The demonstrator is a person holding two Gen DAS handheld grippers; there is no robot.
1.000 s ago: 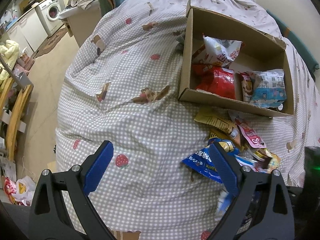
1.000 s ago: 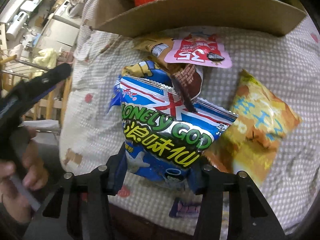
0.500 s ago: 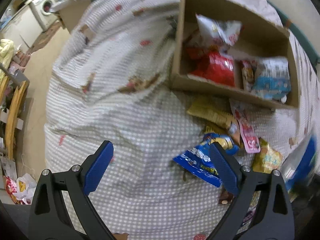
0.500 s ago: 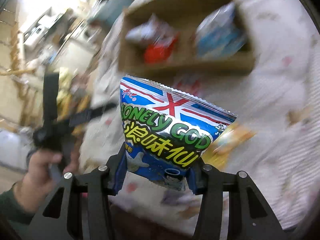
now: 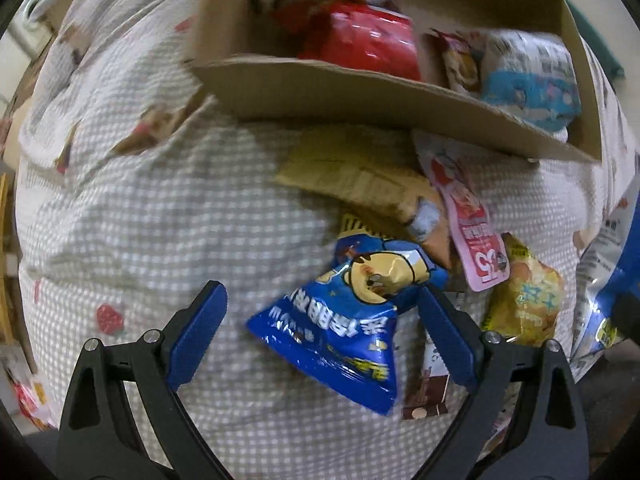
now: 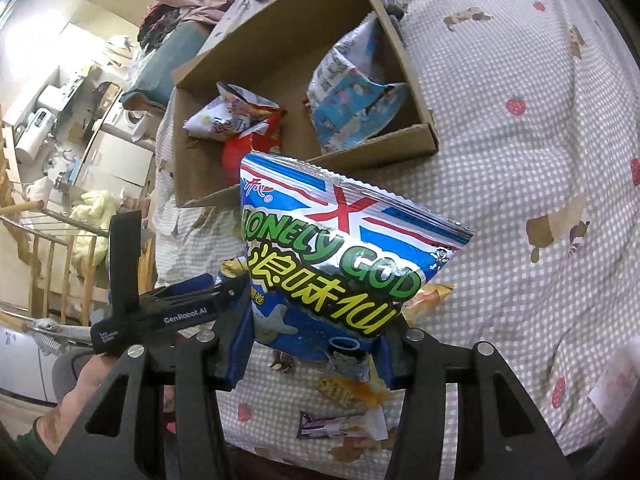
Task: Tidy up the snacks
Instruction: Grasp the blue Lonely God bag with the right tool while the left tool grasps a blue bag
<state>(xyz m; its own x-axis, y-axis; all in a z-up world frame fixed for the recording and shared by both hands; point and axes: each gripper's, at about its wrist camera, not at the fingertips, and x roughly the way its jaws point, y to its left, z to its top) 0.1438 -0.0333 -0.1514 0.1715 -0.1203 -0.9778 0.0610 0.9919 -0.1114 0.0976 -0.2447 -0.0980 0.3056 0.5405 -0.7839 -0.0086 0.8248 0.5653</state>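
My right gripper (image 6: 316, 340) is shut on the lower end of a blue Lonely God snack bag (image 6: 340, 264), held in the air in front of the cardboard box (image 6: 380, 148). That bag shows at the right edge of the left wrist view (image 5: 608, 280). My left gripper (image 5: 320, 292) is open and points down over the loose snacks, with a blue bag (image 5: 340, 332) lying on the bed between its fingers, pads apart from it. Beside it lie a tan bag (image 5: 360, 176), a pink packet (image 5: 472, 224) and a yellow bag (image 5: 528, 300). The box (image 5: 320, 92) holds a red bag (image 5: 368, 40) and a blue-white bag (image 5: 528, 76).
Everything rests on a bed with a checked cover (image 5: 140, 220) that drops off at the left and near edges. A person's hand (image 6: 80, 380) holds the left gripper's handle (image 6: 160, 312). Small packets (image 6: 340, 424) lie near the bed's front edge. A wooden rack (image 6: 40, 240) stands beyond.
The left gripper came down and right over the loose snacks until the blue bag lay between its fingers. The right gripper lifted the Lonely God bag off the bed and swung toward the box.
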